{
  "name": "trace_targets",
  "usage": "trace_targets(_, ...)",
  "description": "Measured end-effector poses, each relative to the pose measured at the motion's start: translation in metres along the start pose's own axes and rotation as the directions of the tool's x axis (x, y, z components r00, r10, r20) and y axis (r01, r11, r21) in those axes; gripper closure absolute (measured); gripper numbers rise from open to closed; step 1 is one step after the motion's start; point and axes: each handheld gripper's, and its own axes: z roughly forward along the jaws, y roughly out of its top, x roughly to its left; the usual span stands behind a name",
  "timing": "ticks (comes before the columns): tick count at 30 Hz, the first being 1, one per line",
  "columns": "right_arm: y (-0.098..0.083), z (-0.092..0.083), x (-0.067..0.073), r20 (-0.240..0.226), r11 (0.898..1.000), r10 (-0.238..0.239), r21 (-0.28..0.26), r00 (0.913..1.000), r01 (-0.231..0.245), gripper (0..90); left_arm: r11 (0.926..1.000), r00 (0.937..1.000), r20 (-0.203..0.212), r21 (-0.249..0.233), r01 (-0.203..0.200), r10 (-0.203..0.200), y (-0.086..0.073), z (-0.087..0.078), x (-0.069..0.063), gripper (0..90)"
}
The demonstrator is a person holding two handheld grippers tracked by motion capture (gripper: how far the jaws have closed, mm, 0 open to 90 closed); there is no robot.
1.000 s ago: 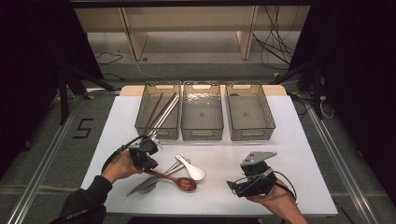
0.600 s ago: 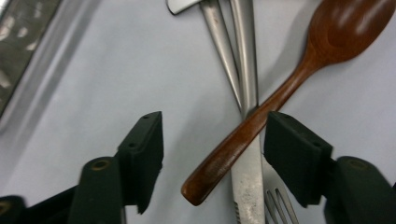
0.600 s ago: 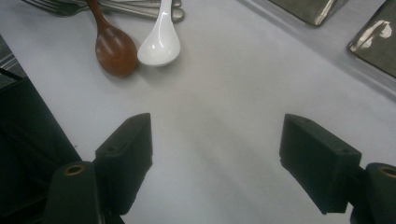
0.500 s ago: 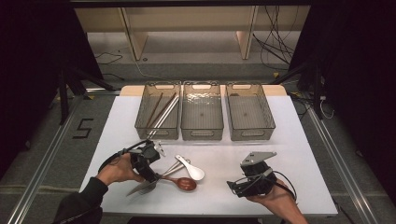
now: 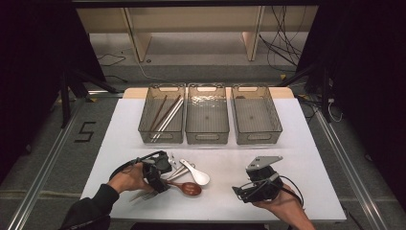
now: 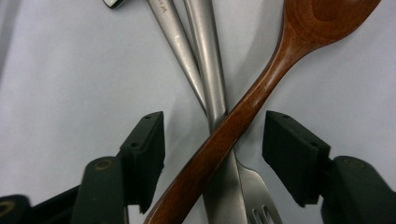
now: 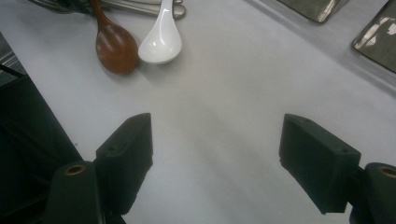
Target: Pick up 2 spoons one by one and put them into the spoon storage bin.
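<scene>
White bench top carries the cutlery pile near your left hand-held gripper (image 6: 212, 154), whose jaws, just narrowing, stand spread astride the wooden spoon (image 6: 261, 88), pads not touching. Its handle runs diagonally between them over a fork (image 6: 224, 186). Your right hand-held gripper (image 7: 215, 158) waits spread, well apart.

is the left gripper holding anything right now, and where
Nothing is held. The left gripper has just been closing, its open jaws straddling the wooden spoon handle without touching.

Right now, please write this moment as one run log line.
left gripper: open, jaws just closing, straddling wooden spoon handle over fork | right gripper: open, nothing between jaws
</scene>
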Motion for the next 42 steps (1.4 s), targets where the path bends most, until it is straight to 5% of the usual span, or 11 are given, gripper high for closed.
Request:
trace_targets(14,0.0,0.0,0.0,0.001,1.0,-0.005,0.001,1.0,0.005,27.0,0.9988,0.9988,-0.01,-0.007,-0.048,0.048,0.008,0.003,-0.006,55.9)
trace_targets(30,0.0,0.001,0.0,0.0,1.0,-0.006,0.004,1.0,0.006,27.1,0.9986,0.9993,-0.008,-0.039,-0.036,0.036,0.006,-0.001,-0.003,74.3)
trace_targets(42,0.0,0.0,0.0,-0.002,1.0,-0.006,0.005,1.0,0.006,27.1,0.9954,0.997,-0.01,-0.057,-0.077,0.076,0.004,-0.007,-0.004,78.4)
